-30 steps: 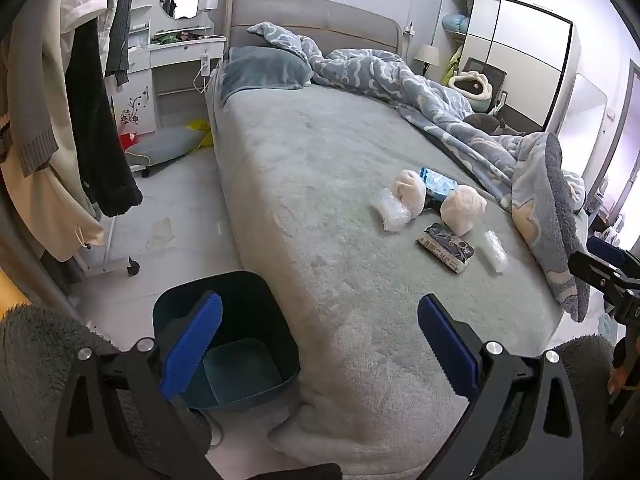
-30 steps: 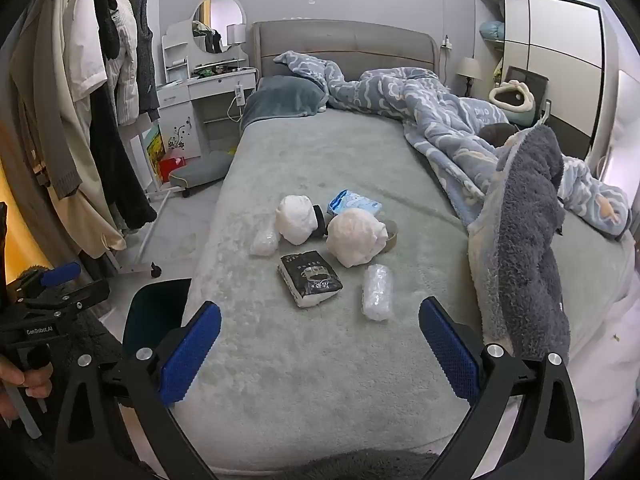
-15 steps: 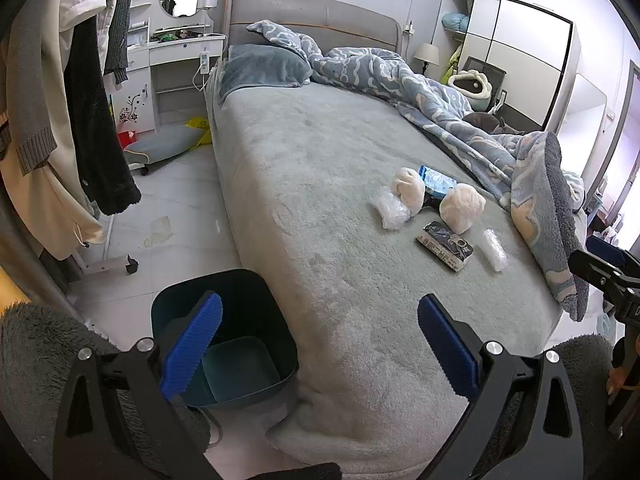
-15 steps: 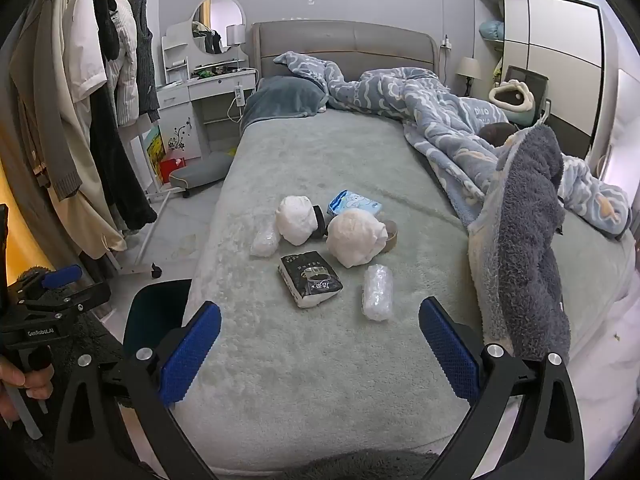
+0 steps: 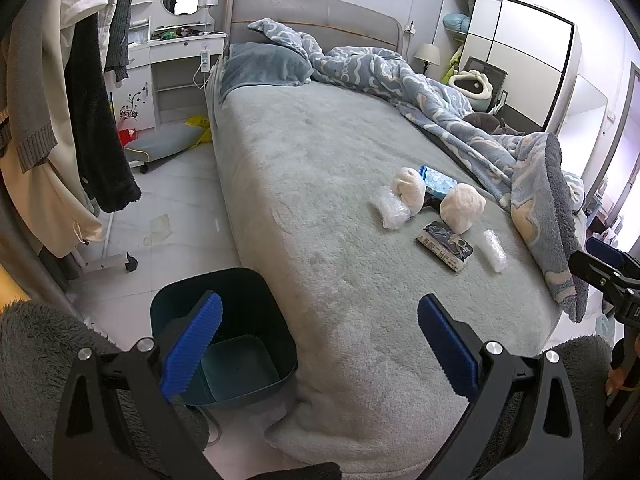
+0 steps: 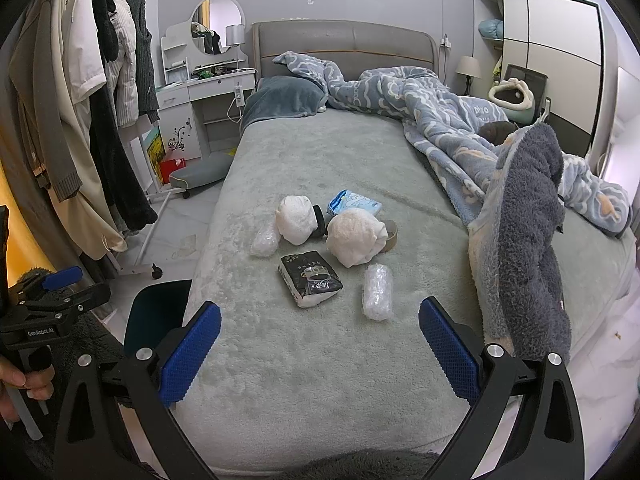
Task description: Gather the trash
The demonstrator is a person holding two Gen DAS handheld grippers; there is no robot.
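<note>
Trash lies grouped on the grey bed: a black tissue pack, two crumpled white wads, two clear plastic wraps, a blue packet and a tape roll. A dark teal bin stands on the floor at the bed's left foot corner. My right gripper is open over the bed's foot end, short of the trash. Above the bin's edge and the bed corner, my left gripper is also open and empty.
A crumpled blue duvet covers the bed's right side. Coats hang on a wheeled rack left of the bin. A white dresser and a grey floor cushion sit further back. A hand holds the left gripper's handle.
The left wrist view has shifted slightly, with the bin and trash a little lower in frame. The right gripper has stayed in place. Both stay open.
</note>
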